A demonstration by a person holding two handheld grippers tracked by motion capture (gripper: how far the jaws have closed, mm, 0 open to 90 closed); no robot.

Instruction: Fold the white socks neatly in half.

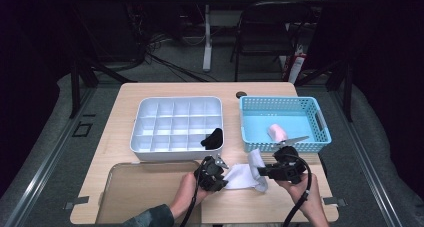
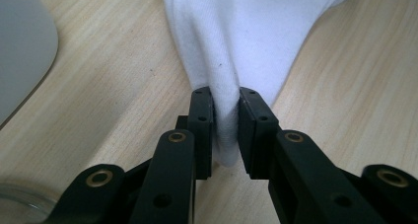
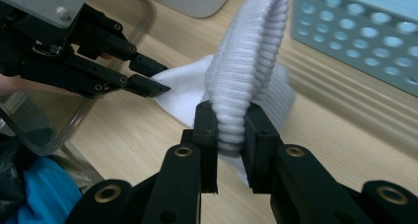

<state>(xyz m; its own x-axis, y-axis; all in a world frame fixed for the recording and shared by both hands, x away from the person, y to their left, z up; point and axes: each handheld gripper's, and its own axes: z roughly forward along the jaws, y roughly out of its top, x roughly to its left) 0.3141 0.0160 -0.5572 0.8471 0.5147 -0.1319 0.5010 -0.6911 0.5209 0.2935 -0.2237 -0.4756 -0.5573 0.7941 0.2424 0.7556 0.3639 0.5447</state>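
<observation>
no label or lettering that i can read on anything here. closest to me, at the near edge of the table (image 1: 120,152), the left gripper (image 1: 216,173) is clenched on one end of a white sock (image 1: 240,177); in the left gripper view the soft cloth (image 2: 231,46) is pinched flat between the black jaws, with wood grain on both sides. the right gripper (image 1: 270,171) is clamped on the ribbed cuff (image 3: 246,71) at the other end, which stands up above its jaws, and the sock lies stretched on the wood between the two grippers. a clear tray (image 1: 112,197) sits on the near left corner, just beside the left hand (image 1: 187,192). further in, a white divided organiser (image 1: 145,122) sits mid-table, with a black sock (image 1: 213,138) bunched in its near right compartment. right of it, a blue perforated basket (image 1: 322,129) holds a pink sock (image 1: 277,132); its near wall is just beyond the right gripper. a small dark round thing (image 1: 242,94) lies at the far edge. beyond the table stand a folding chair (image 1: 265,32) and cables on the floor.
</observation>
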